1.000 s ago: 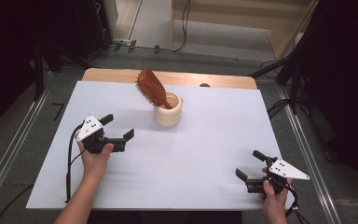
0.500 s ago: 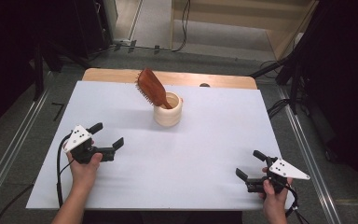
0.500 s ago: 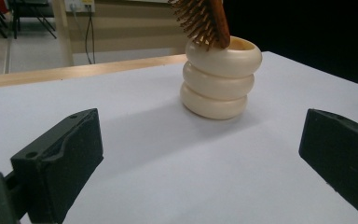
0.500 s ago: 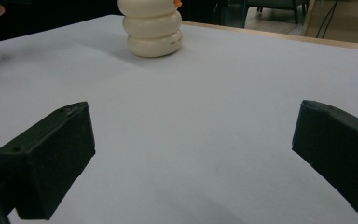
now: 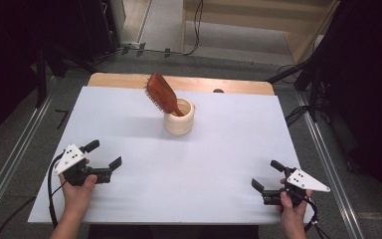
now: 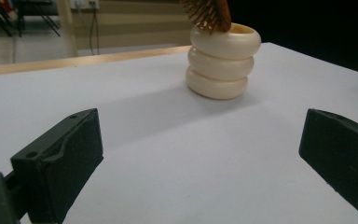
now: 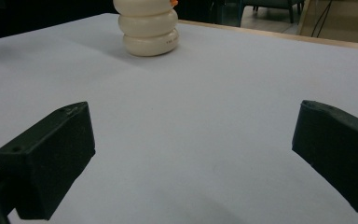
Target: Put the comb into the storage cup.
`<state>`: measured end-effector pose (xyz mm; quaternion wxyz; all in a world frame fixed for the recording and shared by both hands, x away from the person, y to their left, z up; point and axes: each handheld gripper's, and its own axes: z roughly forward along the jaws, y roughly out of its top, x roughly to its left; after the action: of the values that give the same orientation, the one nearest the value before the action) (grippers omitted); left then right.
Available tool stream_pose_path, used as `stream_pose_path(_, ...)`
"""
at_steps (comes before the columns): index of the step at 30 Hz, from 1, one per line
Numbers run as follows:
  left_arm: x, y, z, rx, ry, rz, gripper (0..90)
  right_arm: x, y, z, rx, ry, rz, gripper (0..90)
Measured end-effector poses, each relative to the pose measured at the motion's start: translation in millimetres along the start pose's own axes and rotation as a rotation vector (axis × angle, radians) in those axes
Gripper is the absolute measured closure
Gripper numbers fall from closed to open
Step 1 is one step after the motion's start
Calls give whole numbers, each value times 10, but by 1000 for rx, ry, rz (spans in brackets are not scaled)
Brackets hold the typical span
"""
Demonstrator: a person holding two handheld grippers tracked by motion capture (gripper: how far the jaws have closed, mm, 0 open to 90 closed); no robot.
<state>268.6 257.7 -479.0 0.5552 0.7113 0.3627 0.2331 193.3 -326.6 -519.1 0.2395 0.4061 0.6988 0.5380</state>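
Note:
A cream ribbed holder (image 5: 179,117) stands upright near the middle back of the white table (image 5: 229,149). A brown wooden hairbrush (image 5: 161,93) leans out of it to the left, bristles facing down-left. In the left gripper view the holder (image 6: 223,61) sits ahead with the brush bristles (image 6: 207,13) at its rim; in the right gripper view the holder (image 7: 151,26) is far ahead. My left gripper (image 5: 103,154) is open near the front left, nothing between its jaws. My right gripper (image 5: 267,175) is open at the front right, also holding nothing.
A wooden strip (image 5: 109,79) runs along the table's far edge, with a small dark hole (image 5: 218,91) in it. Cables (image 5: 298,114) lie on the floor to the right. Metal rails (image 5: 10,164) flank the table.
My left gripper has moved back toward the front-left of the table, away from the holder. The right gripper, holder and brush have stayed put.

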Motion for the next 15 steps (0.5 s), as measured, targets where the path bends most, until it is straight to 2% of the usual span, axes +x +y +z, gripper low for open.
stream_pose_path(15,115,-130,-321,24,22,-24,13,-2,0,4,1,-1,-4,0)
